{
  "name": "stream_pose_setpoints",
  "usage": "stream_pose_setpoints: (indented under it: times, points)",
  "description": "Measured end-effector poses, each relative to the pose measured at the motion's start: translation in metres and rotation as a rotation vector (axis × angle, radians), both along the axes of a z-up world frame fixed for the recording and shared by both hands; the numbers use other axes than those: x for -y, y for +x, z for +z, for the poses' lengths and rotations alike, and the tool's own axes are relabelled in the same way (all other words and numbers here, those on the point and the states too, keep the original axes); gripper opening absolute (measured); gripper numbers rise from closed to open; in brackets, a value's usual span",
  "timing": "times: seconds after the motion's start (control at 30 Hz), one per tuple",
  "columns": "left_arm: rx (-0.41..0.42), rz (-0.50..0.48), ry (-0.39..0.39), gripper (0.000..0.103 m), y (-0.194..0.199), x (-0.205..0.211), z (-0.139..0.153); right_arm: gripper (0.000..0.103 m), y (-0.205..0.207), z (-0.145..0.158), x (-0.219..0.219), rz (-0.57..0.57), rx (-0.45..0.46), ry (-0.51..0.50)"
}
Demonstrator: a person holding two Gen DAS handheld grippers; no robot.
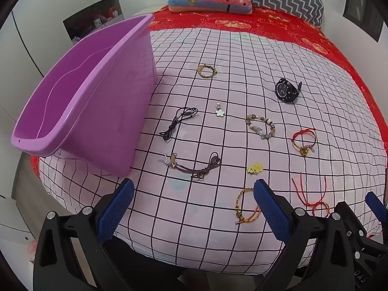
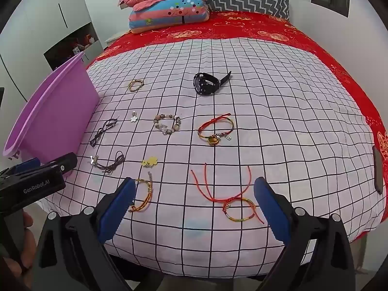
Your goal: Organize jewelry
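We're looking across a bed in a white-walled bedroom, a pink checked sheet (image 2: pixel 242 111) covering a red quilt (image 2: pixel 254 28), with folded bedding (image 2: pixel 167 9) stacked by a zigzag headboard. Nothing appears to be sorted yet: the purple basin (image 1: pixel 80 101) is sitting on the left edge, seemingly empty, though its floor isn't fully showing. Every piece is lying loose on the sheet: the black watch (image 2: pixel 208 83) far back, a beaded bracelet (image 2: pixel 167 123) mid-sheet, a red cord bracelet (image 2: pixel 232 200) nearest. The right gripper (image 2: pixel 194 208) is hovering with its jaws spread wide, holding nothing, that red cord between them. The left gripper (image 1: pixel 194 208) is likewise gaping and empty, beside a gold braided bracelet (image 1: pixel 245 206).
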State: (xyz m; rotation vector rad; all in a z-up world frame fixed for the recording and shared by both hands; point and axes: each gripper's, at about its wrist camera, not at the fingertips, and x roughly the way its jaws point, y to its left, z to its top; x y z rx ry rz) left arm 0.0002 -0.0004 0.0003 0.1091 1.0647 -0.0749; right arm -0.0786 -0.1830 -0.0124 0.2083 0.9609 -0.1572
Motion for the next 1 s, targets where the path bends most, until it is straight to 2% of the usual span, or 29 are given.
stream_pose_setpoints:
  times: [1.0]
  points:
    - [0.017, 0.0, 0.0, 0.097, -0.008, -0.004, 0.006, 0.094, 0.0, 0.001, -0.007, 0.023, 0.001, -0.007]
